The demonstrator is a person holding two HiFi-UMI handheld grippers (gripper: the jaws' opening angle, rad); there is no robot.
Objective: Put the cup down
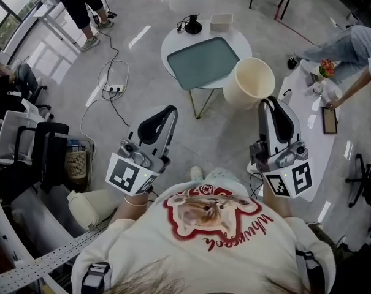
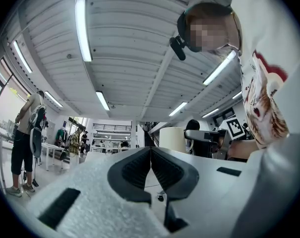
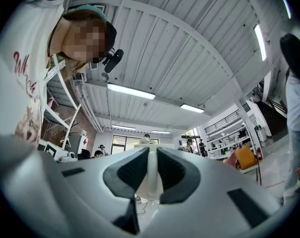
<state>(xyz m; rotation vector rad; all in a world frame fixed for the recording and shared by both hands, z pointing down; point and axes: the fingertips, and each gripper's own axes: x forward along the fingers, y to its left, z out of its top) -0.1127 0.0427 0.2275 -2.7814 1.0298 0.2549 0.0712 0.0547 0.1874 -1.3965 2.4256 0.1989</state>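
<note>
A cream cup (image 1: 249, 81) hangs in the air in front of me, beside the small round white table (image 1: 237, 38) that carries a teal tray (image 1: 203, 61). My right gripper (image 1: 268, 105) is shut on the cup's near rim; in the right gripper view the cup's wall (image 3: 150, 182) sits pinched between the pads of the right gripper (image 3: 152, 155). My left gripper (image 1: 171, 110) is held up to the left of the cup, apart from it. Its jaws meet with nothing between them in the left gripper view (image 2: 150, 152), where the cup (image 2: 172, 139) shows beyond.
A black object (image 1: 192, 24) and a small white box (image 1: 221, 21) sit at the table's far side. A power strip with cables (image 1: 114, 89) lies on the floor at left. A person (image 1: 351, 48) leans over a white table (image 1: 323, 146) at right. Chairs (image 1: 26, 139) stand at left.
</note>
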